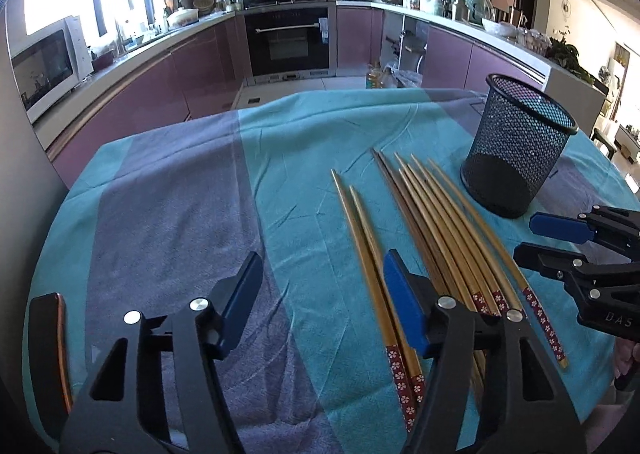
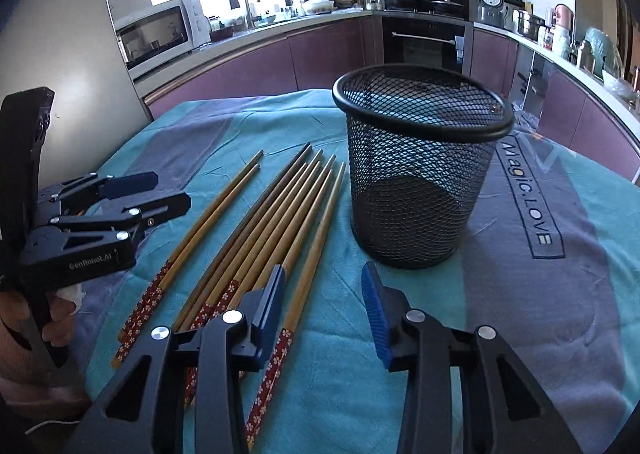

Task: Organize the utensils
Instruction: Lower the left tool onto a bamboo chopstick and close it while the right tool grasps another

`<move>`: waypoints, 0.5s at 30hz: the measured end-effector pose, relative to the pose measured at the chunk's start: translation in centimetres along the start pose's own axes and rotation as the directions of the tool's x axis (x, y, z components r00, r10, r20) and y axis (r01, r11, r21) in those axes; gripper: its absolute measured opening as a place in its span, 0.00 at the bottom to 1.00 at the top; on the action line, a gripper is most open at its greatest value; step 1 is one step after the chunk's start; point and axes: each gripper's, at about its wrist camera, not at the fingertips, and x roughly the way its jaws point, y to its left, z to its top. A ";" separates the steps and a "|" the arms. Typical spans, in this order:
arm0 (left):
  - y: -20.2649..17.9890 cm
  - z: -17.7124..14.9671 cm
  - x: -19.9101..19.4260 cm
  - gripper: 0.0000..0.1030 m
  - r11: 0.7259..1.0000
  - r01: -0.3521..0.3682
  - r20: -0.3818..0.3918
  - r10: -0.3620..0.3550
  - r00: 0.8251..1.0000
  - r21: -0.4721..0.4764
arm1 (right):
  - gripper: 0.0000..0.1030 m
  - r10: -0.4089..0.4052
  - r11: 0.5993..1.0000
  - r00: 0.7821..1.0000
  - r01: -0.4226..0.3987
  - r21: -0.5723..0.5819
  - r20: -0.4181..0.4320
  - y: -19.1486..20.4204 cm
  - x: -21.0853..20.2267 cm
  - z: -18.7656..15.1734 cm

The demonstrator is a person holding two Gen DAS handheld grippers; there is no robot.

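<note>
Nearest me, the left gripper (image 1: 320, 282) and right gripper (image 2: 322, 296) both stand apart, holding nothing. Tan bamboo chopsticks with red floral ends (image 2: 256, 230) lie loose on the teal cloth (image 2: 332, 394), left of the empty black mesh cup (image 2: 420, 169). I judge one pair per grasp, pinched mid-shaft, is safest.

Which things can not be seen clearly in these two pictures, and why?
- Chopsticks: in the left wrist view the left gripper covers their patterned ends; in the right wrist view the right gripper does.
- Mesh cup: the floor inside is too dark in both views.
- Left edge of the left wrist view: a dark object, cut off, unidentifiable.
</note>
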 end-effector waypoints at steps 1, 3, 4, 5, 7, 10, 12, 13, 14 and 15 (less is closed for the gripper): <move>0.1 -0.1 0.6 0.60 1.000 0.005 -0.016 -0.004 1.000 0.004 | 0.35 0.002 1.000 1.000 -0.002 0.002 -0.005 -0.1 0.2 0.1; 0.1 -0.3 1.7 0.58 1.000 0.019 -0.040 -0.019 0.999 0.009 | 0.35 -0.002 1.000 1.000 0.002 0.005 -0.017 -0.1 0.6 0.3; 0.1 -0.3 2.0 0.58 1.000 0.023 -0.050 -0.023 0.999 0.010 | 0.34 -0.006 1.000 1.000 0.007 0.006 -0.024 0.0 0.8 0.4; 0.2 -0.4 2.3 0.58 1.000 0.022 -0.058 -0.021 0.998 0.011 | 0.33 -0.011 1.000 0.999 0.011 0.008 -0.032 0.1 1.1 0.6; 0.4 -0.4 3.0 0.57 1.000 0.029 -0.076 -0.028 0.997 0.006 | 0.32 -0.012 1.000 0.999 0.013 0.010 -0.041 -0.1 1.6 0.7; 0.5 -0.2 3.8 0.51 0.999 0.041 -0.104 -0.041 0.994 0.002 | 0.31 -0.022 1.000 0.998 0.023 0.007 -0.051 -0.1 2.2 0.8; 0.5 0.1 4.7 0.50 0.999 0.037 -0.106 -0.035 0.994 0.013 | 0.31 -0.042 0.999 0.997 0.041 -0.007 -0.059 0.2 2.6 1.0; 0.5 0.3 4.8 0.49 0.999 0.039 -0.108 -0.037 0.993 0.017 | 0.31 -0.052 0.999 0.997 0.051 -0.015 -0.061 0.4 2.8 1.1; 0.3 0.5 4.9 0.47 0.999 0.045 -0.111 -0.042 0.993 0.018 | 0.31 -0.061 0.998 0.996 0.059 -0.025 -0.063 0.6 3.1 1.4; 0.3 0.8 5.1 0.45 0.998 0.053 -0.115 -0.051 0.992 0.017 | 0.31 -0.065 0.998 0.996 0.064 -0.028 -0.063 0.8 3.3 1.6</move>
